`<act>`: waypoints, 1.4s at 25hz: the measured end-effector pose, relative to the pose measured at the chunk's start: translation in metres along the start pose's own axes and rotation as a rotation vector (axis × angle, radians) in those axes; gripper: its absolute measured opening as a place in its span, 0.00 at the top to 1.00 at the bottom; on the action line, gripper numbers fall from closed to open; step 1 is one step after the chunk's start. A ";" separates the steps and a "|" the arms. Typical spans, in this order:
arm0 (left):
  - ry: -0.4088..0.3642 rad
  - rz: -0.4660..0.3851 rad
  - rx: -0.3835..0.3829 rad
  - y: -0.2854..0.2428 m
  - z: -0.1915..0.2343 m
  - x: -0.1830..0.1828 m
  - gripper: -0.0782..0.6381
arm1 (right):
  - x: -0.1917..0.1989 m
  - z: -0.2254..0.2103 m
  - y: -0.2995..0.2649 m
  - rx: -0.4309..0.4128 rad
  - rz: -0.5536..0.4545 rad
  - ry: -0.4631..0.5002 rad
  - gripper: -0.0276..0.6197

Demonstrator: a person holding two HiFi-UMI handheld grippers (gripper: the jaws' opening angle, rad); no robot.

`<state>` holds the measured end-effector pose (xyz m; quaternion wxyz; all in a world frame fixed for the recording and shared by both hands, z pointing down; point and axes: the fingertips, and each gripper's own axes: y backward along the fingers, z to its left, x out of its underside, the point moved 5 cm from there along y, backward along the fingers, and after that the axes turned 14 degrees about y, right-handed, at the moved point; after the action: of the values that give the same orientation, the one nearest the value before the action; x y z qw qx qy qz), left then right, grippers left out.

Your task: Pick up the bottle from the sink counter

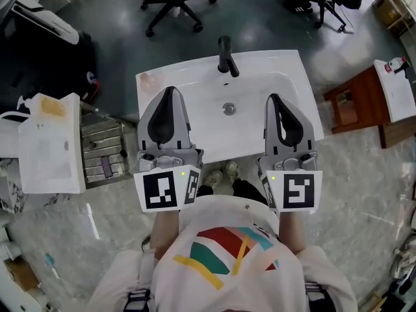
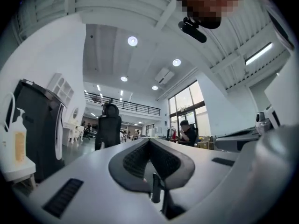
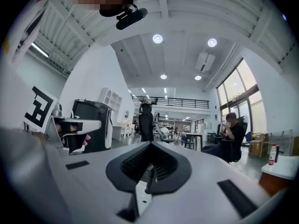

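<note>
A white sink counter [image 1: 286, 70] with a black tap [image 1: 225, 56] and a drain [image 1: 229, 109] lies below me in the head view. At its far left corner sits a small pale pinkish object [image 1: 146, 80], too faint to tell whether it is the bottle. My left gripper [image 1: 170, 93] hovers over the basin's left side and my right gripper [image 1: 273, 99] over its right side. Both are shut with nothing between the jaws. The left gripper [image 2: 149, 141] and right gripper [image 3: 150, 143] views look level across the room and do not show the counter.
A white stand with a pump bottle [image 2: 16, 139] is at the left, beside a metal rack [image 1: 104, 149]. At the right are a brown stool [image 1: 354, 103] and a white table holding a red-capped bottle [image 1: 394, 65]. Office chairs [image 1: 172, 2] stand behind the sink.
</note>
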<state>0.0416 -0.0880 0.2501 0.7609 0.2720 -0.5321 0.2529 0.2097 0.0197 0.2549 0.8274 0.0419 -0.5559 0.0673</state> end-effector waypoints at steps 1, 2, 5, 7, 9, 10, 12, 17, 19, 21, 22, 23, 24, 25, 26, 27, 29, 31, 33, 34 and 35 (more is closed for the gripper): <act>-0.004 -0.010 -0.030 0.003 0.003 -0.002 0.87 | -0.002 0.002 -0.005 -0.029 -0.018 -0.001 0.94; -0.008 -0.018 -0.058 0.007 0.006 -0.004 0.87 | -0.004 0.004 -0.010 -0.057 -0.035 -0.003 0.94; -0.028 -0.042 -0.136 0.017 0.016 -0.009 0.87 | -0.009 0.014 -0.023 -0.135 -0.076 -0.010 0.94; -0.043 -0.062 -0.189 0.024 0.023 -0.014 0.87 | -0.011 0.022 -0.032 -0.192 -0.101 -0.022 0.94; -0.058 -0.080 -0.235 0.029 0.029 -0.019 0.87 | -0.014 0.029 -0.039 -0.243 -0.125 -0.045 0.94; -0.067 -0.087 -0.252 0.032 0.031 -0.021 0.87 | -0.015 0.033 -0.042 -0.265 -0.135 -0.057 0.94; -0.090 -0.099 -0.278 0.038 0.034 -0.026 0.87 | -0.018 0.039 -0.046 -0.304 -0.153 -0.073 0.94; -0.108 -0.123 -0.350 0.054 0.043 -0.033 0.87 | -0.027 0.052 -0.057 -0.381 -0.194 -0.078 0.94; -0.113 -0.119 -0.373 0.059 0.046 -0.032 0.87 | -0.027 0.058 -0.060 -0.398 -0.199 -0.079 0.94; -0.122 -0.112 -0.388 0.062 0.050 -0.030 0.87 | -0.029 0.062 -0.063 -0.408 -0.207 -0.087 0.94; -0.123 -0.110 -0.393 0.064 0.051 -0.029 0.87 | -0.030 0.065 -0.065 -0.415 -0.211 -0.096 0.94; -0.124 -0.110 -0.397 0.065 0.052 -0.029 0.87 | -0.031 0.067 -0.066 -0.424 -0.213 -0.105 0.93; -0.124 -0.111 -0.401 0.067 0.054 -0.029 0.87 | -0.032 0.069 -0.068 -0.432 -0.214 -0.112 0.93; -0.124 -0.111 -0.404 0.068 0.055 -0.030 0.87 | -0.034 0.072 -0.071 -0.441 -0.215 -0.116 0.93; -0.125 -0.109 -0.408 0.069 0.057 -0.030 0.87 | -0.036 0.074 -0.073 -0.451 -0.217 -0.119 0.93; -0.127 -0.108 -0.411 0.070 0.058 -0.030 0.87 | -0.037 0.077 -0.076 -0.462 -0.217 -0.121 0.93; -0.128 -0.107 -0.421 0.072 0.062 -0.031 0.87 | -0.041 0.083 -0.083 -0.492 -0.214 -0.130 0.92; -0.125 -0.104 -0.434 0.075 0.067 -0.031 0.87 | -0.044 0.090 -0.090 -0.525 -0.212 -0.139 0.85; -0.124 -0.097 -0.447 0.078 0.074 -0.031 0.87 | -0.046 0.099 -0.098 -0.549 -0.211 -0.137 0.78; -0.123 -0.094 -0.453 0.079 0.077 -0.031 0.87 | -0.047 0.104 -0.102 -0.559 -0.210 -0.133 0.74; -0.119 -0.091 -0.460 0.080 0.080 -0.030 0.87 | -0.048 0.109 -0.107 -0.568 -0.208 -0.130 0.71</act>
<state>-0.0759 -0.0877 0.2560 0.7807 0.1298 -0.6068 0.0739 0.1091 -0.1045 0.2519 0.7712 -0.1303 -0.5969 -0.1786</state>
